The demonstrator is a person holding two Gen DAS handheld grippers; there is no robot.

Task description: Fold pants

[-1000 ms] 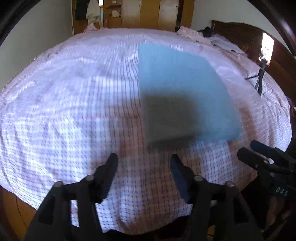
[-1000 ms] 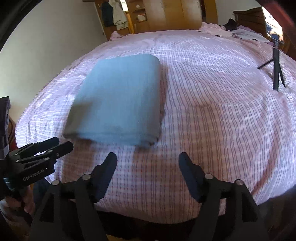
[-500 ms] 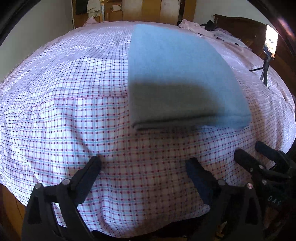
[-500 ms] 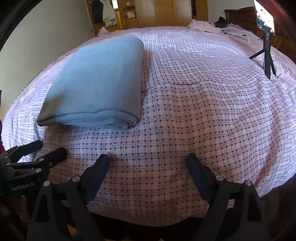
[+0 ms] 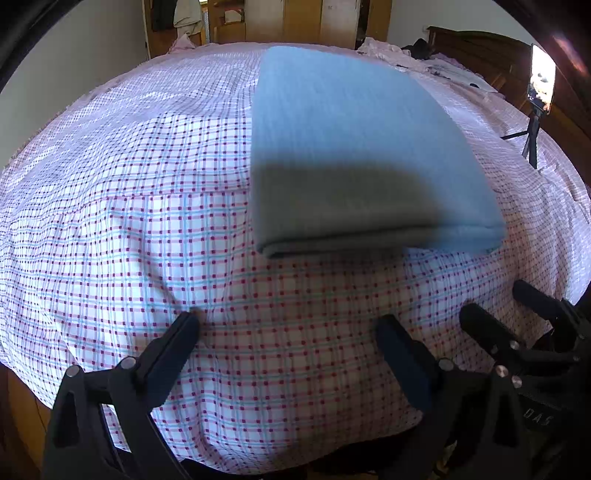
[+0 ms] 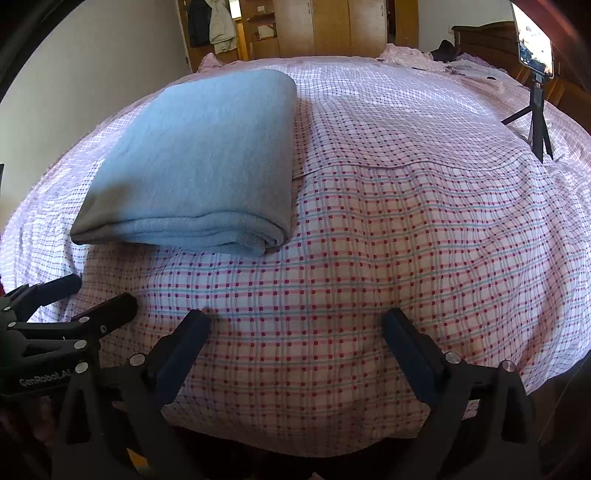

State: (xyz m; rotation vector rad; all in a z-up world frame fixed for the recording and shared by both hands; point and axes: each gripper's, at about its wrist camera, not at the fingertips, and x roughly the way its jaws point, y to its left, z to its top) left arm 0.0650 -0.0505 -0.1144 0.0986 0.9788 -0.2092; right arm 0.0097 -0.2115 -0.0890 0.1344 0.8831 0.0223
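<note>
The light blue pants (image 5: 351, 147) lie folded into a thick rectangle on the checked bedsheet (image 5: 129, 221); they also show in the right wrist view (image 6: 199, 166). My left gripper (image 5: 288, 328) is open and empty, low over the sheet just short of the pants' near edge. My right gripper (image 6: 295, 325) is open and empty, over bare sheet to the right of the pants. Each gripper shows at the edge of the other's view, the right one (image 5: 517, 325) and the left one (image 6: 74, 302).
A phone on a small black tripod (image 6: 535, 92) stands on the bed at the far right. Wooden wardrobes (image 6: 332, 26) and hanging clothes (image 6: 218, 26) are behind the bed. A dark headboard (image 5: 480, 48) is at the back right. The bed's near edge drops off below the grippers.
Both grippers have dropped lower and closer to the bed, and their jaws have opened wider. The folded pants have not moved.
</note>
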